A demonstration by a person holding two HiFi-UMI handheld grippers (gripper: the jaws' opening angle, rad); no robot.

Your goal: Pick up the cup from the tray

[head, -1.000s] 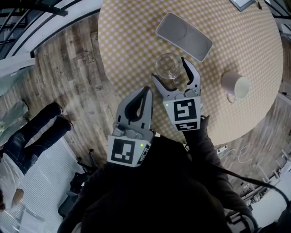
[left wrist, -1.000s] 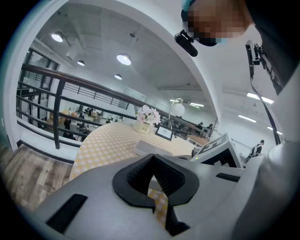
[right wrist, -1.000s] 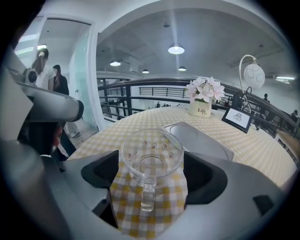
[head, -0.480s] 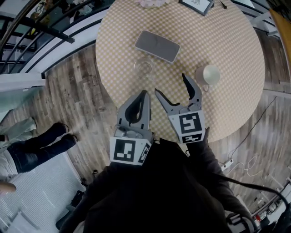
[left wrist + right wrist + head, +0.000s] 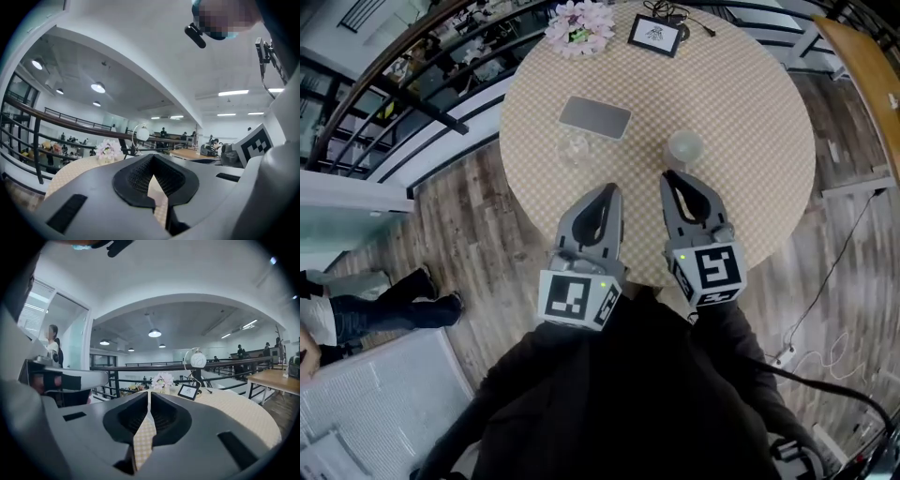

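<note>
Both are backed up off the counter (image 5: 750,112). The right gripper (image 5: 668,176) has just been closing its jaws, nothing between. The left gripper (image 5: 610,188) is together, empty. The glass cup (image 5: 575,148) sits on the counter just beside the tray (image 5: 594,117). Risk: returning with closed tips knocks it over.

No legible text; print on the framed sign (image 5: 654,34) perhaps, too small.

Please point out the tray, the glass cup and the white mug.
tray (image 5: 595,116), head view, its bare middle
glass cup (image 5: 574,148), head view, its clear body
white mug (image 5: 684,147), head view, its open top
</note>
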